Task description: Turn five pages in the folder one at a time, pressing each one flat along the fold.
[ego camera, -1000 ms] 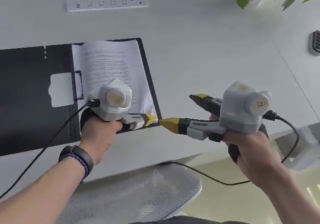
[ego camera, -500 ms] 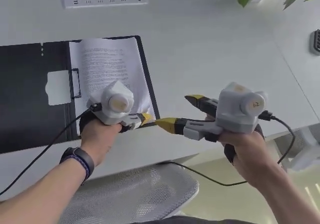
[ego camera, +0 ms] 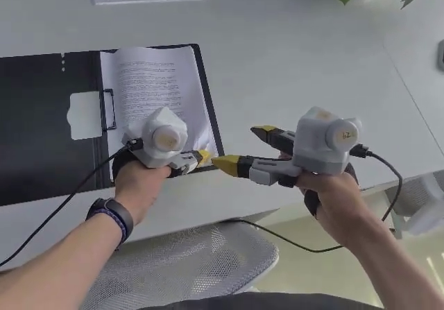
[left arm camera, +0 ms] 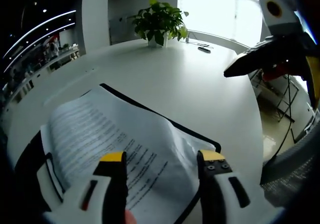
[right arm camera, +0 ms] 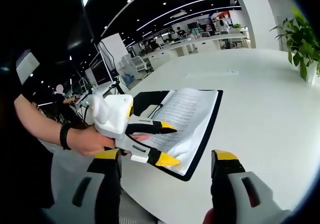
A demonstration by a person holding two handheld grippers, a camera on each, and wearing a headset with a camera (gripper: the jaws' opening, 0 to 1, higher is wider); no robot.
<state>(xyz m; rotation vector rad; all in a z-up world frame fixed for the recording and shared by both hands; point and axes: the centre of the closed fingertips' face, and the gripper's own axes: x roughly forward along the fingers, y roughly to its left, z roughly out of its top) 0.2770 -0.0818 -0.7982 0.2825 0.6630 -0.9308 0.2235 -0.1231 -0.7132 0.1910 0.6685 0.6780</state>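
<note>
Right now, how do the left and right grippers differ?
Left gripper is over the page's near corner in the folder; right gripper is off the folder, above bare table. In the head view, left gripper points right and right gripper points left, tips facing each other. Shared: both open, holding nothing.

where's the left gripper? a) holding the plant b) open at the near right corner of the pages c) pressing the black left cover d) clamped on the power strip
b: the left gripper has its jaws apart, framing the printed pages at the folder corner.
</note>
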